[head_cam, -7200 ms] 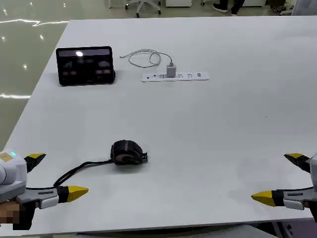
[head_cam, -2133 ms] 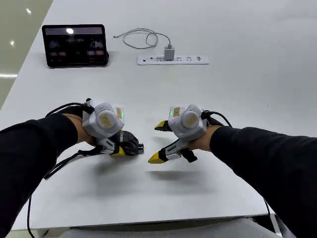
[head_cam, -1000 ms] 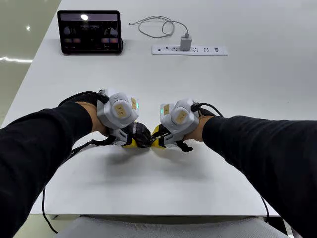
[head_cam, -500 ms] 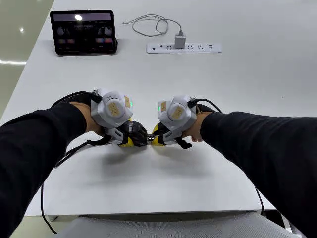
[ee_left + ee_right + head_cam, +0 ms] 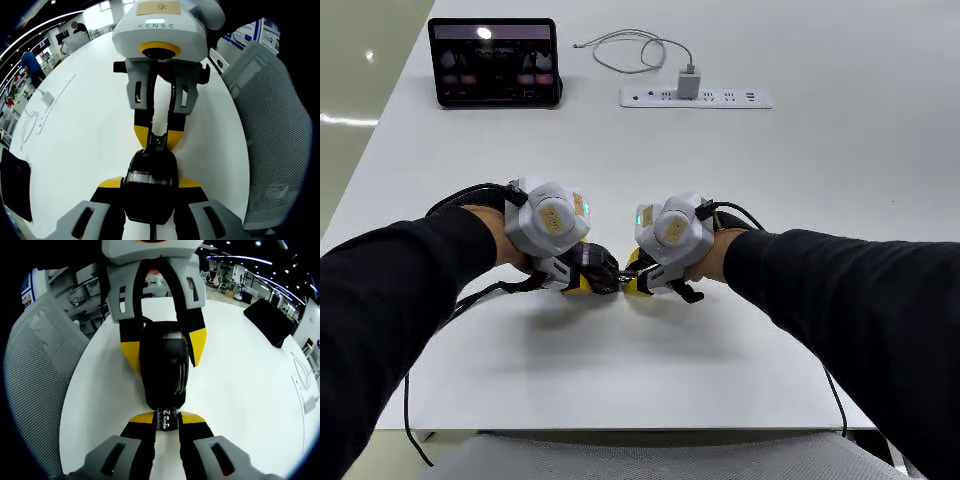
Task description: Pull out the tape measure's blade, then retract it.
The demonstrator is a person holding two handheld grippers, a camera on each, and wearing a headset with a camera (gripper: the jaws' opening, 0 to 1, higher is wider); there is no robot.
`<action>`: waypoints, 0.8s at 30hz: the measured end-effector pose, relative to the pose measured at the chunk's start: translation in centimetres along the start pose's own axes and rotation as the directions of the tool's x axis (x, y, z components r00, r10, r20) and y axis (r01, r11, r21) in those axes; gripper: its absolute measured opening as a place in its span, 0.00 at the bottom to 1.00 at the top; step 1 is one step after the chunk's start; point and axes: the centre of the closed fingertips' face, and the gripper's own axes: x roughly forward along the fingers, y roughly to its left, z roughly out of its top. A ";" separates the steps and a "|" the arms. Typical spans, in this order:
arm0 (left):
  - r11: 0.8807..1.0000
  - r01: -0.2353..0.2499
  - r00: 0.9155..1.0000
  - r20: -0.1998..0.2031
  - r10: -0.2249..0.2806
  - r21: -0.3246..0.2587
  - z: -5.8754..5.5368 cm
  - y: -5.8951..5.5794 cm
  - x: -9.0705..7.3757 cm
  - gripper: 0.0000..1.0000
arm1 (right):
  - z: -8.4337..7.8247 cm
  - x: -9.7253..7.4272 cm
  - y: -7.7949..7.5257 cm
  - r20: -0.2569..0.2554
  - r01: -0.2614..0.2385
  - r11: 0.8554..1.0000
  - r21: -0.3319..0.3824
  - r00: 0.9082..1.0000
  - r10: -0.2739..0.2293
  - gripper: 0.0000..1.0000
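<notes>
A black tape measure (image 5: 596, 268) sits on the white table (image 5: 800, 180) near its front edge. My left gripper (image 5: 578, 284) is shut on its case (image 5: 150, 192), one yellow-tipped jaw on each side. In the right gripper view the case (image 5: 165, 365) lies straight ahead. My right gripper (image 5: 167, 418) is shut on the blade's end (image 5: 167, 421), where a short printed stretch shows a "2". In the left gripper view the right gripper (image 5: 158, 139) pinches the hook at the case's mouth. The two grippers nearly touch, with the right gripper (image 5: 634, 285) beside the case.
A dark tablet (image 5: 493, 60) stands at the back left. A white power strip (image 5: 695, 97) with a charger and coiled cable (image 5: 630, 45) lies behind the grippers. A black strap (image 5: 480, 296) trails left from the case. A mesh chair (image 5: 270, 140) is at the table's front edge.
Since 2.1 s ago the right gripper, then open and apart, has closed in on the case's mouth and shut on the blade's end. Over the last half second nothing has visibly moved.
</notes>
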 end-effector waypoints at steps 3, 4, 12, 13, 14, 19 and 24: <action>1.000 0.001 1.000 0.006 -0.001 -0.008 0.0 0.0 0.0 0.33 | -0.3 -0.2 -0.1 -0.001 -0.002 1.000 0.016 1.000 0.002 0.11; 1.000 0.001 1.000 0.006 -0.001 -0.010 0.0 0.1 0.0 0.33 | -0.4 -0.3 -0.1 0.001 -0.004 0.997 0.071 1.000 0.004 0.11; 1.000 0.004 1.000 0.009 -0.004 -0.013 -0.1 0.1 0.0 0.33 | -0.9 -0.7 0.0 0.001 -0.004 0.999 0.032 1.000 0.004 0.10; 1.000 0.004 1.000 0.008 -0.004 -0.013 -0.1 0.1 0.0 0.33 | -0.9 -0.8 0.0 0.002 -0.003 0.999 0.034 1.000 0.003 0.10; 1.000 0.004 1.000 0.008 -0.004 -0.012 0.0 0.1 0.0 0.33 | -1.0 -0.8 0.0 0.003 -0.002 0.999 0.036 1.000 0.002 0.10; 1.000 0.008 1.000 0.014 -0.008 -0.012 0.0 0.1 0.0 0.33 | -1.2 -1.1 0.0 0.005 -0.004 0.999 0.046 1.000 0.003 0.11; 1.000 0.010 1.000 0.014 -0.010 -0.016 0.0 0.1 0.1 0.33 | -1.4 -1.3 0.0 -0.005 -0.003 0.999 0.043 1.000 0.003 0.11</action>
